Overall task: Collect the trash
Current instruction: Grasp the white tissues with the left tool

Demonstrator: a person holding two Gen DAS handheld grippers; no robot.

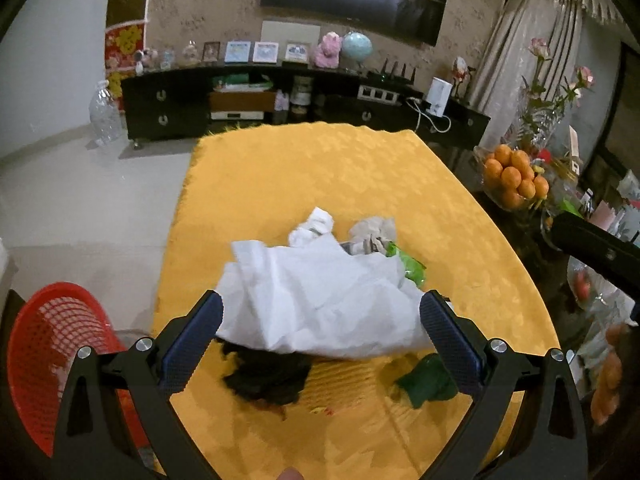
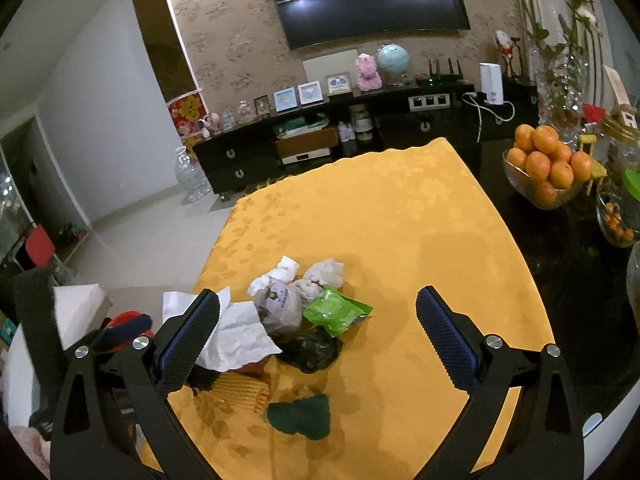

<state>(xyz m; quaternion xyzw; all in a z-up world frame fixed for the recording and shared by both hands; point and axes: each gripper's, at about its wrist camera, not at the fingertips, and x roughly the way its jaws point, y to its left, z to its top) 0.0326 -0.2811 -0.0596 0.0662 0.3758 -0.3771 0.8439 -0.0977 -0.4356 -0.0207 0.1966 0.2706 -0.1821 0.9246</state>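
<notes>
left gripper (image 1: 321, 316): being held wide apart around white paper (image 1: 320, 296) | right gripper (image 2: 318, 318): being held apart, nothing clasped | trash pile (image 2: 298, 308): lying near-left on yellow cloth (image 2: 400, 220) | red basket (image 1: 52, 344): sitting at left

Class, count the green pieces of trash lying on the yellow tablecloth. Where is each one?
2. A bright green wrapper lies beside the printed paper bag, and a dark green leaf-shaped scrap lies nearer the camera. More may be hidden under the white paper.

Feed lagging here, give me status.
Both grippers open: left gripper straddles white paper, right gripper empty. Trash pile on table. Red basket left.
</notes>
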